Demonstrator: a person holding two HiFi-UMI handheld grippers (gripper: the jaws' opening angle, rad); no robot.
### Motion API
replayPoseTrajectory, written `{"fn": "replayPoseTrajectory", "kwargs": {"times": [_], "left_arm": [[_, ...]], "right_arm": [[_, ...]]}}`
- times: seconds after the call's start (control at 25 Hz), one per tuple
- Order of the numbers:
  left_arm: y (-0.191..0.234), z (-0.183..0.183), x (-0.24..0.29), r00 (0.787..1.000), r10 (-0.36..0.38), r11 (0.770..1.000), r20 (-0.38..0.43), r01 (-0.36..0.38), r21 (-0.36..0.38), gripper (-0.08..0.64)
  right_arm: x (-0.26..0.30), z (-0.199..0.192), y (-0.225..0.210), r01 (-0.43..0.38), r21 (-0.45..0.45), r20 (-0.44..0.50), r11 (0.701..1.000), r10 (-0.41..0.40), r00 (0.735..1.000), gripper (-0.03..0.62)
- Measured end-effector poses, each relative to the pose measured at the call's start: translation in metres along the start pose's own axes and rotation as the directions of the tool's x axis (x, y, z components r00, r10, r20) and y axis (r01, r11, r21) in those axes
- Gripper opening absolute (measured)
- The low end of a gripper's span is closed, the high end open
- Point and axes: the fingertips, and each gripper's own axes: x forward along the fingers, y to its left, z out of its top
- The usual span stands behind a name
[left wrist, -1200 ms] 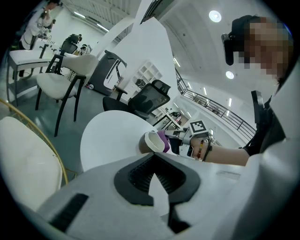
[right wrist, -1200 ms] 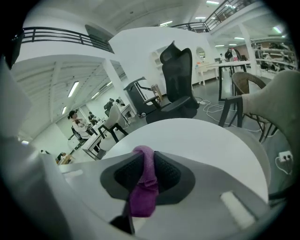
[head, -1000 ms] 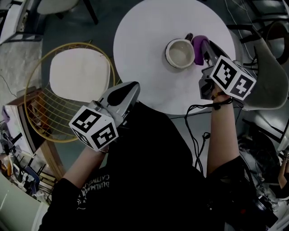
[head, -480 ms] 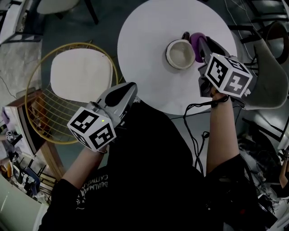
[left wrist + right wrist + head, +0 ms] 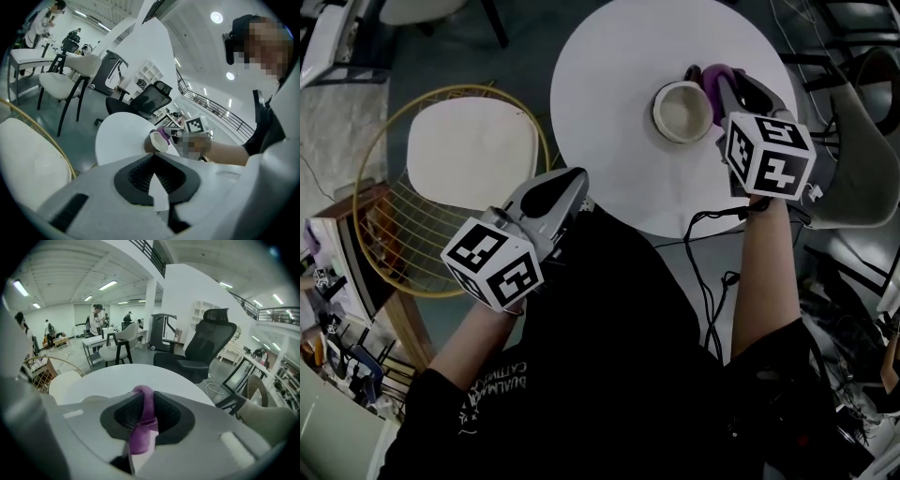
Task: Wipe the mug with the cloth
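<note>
A cream mug [image 5: 682, 111] stands upright on the round white table [image 5: 609, 112], toward its far right. My right gripper [image 5: 724, 87] is shut on a purple cloth [image 5: 712, 82], which is pressed against the mug's right side by the handle. In the right gripper view the cloth [image 5: 142, 423] bulges between the pads, and the mug is hidden below the jaws. My left gripper [image 5: 573, 179] hangs shut and empty off the table's near left edge. The left gripper view shows the mug [image 5: 159, 141] and the cloth [image 5: 164, 134] from afar.
A gold wire chair with a white cushion [image 5: 467, 156] stands left of the table. A grey chair [image 5: 862, 159] is to the right, with cables [image 5: 705, 272] trailing below the table edge. A black office chair [image 5: 206, 348] stands beyond the table.
My right gripper has twisted and slid the cloth a little farther round the mug's right side. The left gripper has barely moved.
</note>
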Motion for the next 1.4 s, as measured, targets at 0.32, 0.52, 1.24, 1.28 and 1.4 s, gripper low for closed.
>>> {"fn": "replayPoseTrajectory", "kwargs": {"times": [0.32, 0.52, 1.24, 1.28, 1.4], "left_arm": [[-0.003, 0.000, 0.000, 1.000, -0.010, 1.000, -0.001, 0.010, 0.004, 0.002], [-0.011, 0.008, 0.007, 0.999, -0.042, 0.999, 0.010, 0.042, 0.013, 0.002], [0.020, 0.009, -0.048, 0.987, 0.087, 0.989, 0.136, -0.069, -0.133, 0.002], [0.021, 0.008, -0.051, 0.988, 0.078, 0.988, 0.137, -0.059, -0.142, 0.002], [0.015, 0.007, -0.050, 0.995, 0.013, 0.988, 0.100, 0.003, -0.155, 0.002]], "right_arm": [[-0.034, 0.016, -0.011, 0.052, 0.086, 0.126, 0.995, -0.062, 0.990, 0.074], [-0.055, 0.041, 0.005, -0.009, 0.120, 0.200, 0.993, -0.016, 0.980, 0.074], [-0.012, 0.070, 0.070, -0.061, -0.464, -0.069, 0.884, 0.032, 0.997, 0.071], [-0.008, 0.067, 0.075, -0.092, -0.478, -0.101, 0.873, 0.049, 0.994, 0.071], [-0.001, 0.061, 0.083, -0.194, -0.494, -0.199, 0.847, 0.107, 0.974, 0.071]]}}
